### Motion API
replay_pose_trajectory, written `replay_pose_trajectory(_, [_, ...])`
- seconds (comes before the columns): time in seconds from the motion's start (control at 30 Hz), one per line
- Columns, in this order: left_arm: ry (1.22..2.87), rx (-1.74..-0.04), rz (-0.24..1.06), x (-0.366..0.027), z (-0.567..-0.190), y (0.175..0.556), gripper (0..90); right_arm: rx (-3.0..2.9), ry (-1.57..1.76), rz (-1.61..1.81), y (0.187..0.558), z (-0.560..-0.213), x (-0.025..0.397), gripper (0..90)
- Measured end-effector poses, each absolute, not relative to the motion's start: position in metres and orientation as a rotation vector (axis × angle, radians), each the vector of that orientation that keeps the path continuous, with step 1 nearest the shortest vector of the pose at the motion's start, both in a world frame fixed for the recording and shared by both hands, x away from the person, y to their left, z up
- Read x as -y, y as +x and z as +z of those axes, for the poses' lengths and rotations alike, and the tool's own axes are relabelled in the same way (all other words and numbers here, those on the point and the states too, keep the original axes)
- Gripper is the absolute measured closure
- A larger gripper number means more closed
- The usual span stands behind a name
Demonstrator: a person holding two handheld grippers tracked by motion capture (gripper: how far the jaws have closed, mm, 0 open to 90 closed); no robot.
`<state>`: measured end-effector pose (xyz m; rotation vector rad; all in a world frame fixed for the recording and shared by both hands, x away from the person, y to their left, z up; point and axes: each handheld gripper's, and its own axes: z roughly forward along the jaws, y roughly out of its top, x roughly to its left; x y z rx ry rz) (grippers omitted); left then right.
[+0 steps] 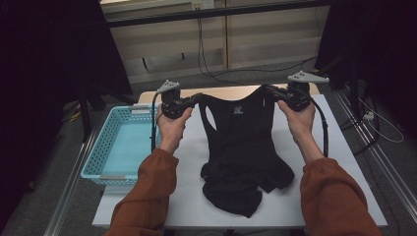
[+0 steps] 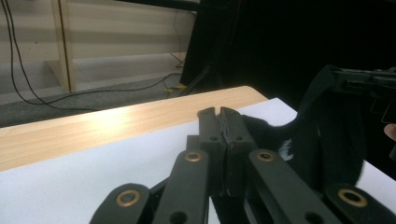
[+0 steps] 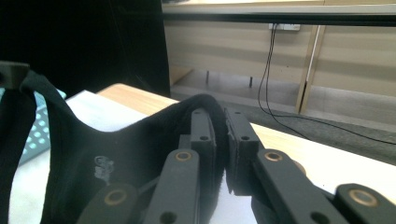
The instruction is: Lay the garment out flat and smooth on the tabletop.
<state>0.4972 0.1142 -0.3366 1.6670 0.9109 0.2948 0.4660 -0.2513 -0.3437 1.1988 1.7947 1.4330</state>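
Held up by both shoulder straps, a black tank top (image 1: 243,147) hangs between the grippers, its hem bunched on the table (image 1: 344,191) nearer the person. The left gripper (image 2: 219,114) and right gripper (image 3: 219,116) are each clamped tight on a strap, spreading the garment, likely for folding. A blue basket (image 1: 105,147) waits left of the left gripper.

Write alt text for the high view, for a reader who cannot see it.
Two hand-held grippers, the left gripper and the right gripper, hold a black tank top up by its shoulder straps, its hem bunched on the white table. A light blue basket stands at the table's left edge.
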Motion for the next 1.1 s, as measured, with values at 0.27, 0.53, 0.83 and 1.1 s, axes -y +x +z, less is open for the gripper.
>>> replay_pose_trajectory(0.27, [1.660,-0.942,0.299,-0.109,-0.343,0.511,88.9,-1.813,1.197,1.392,0.482,-0.344,0.237,83.2])
replay_pose_trajectory(0.53, [1.699,-0.978,0.265,-0.101,-0.367,0.523,88.8,-1.842,1.263,1.357,0.495,-0.372,0.237,83.4])
replay_pose_trajectory(0.83, [1.718,-1.029,0.273,-0.097,-0.381,0.543,88.7,-1.846,1.310,1.326,0.510,-0.388,0.238,83.0])
replay_pose_trajectory(1.1, [1.724,-1.079,0.260,-0.092,-0.395,0.554,58.2,-1.872,1.369,1.275,0.523,-0.406,0.239,50.2])
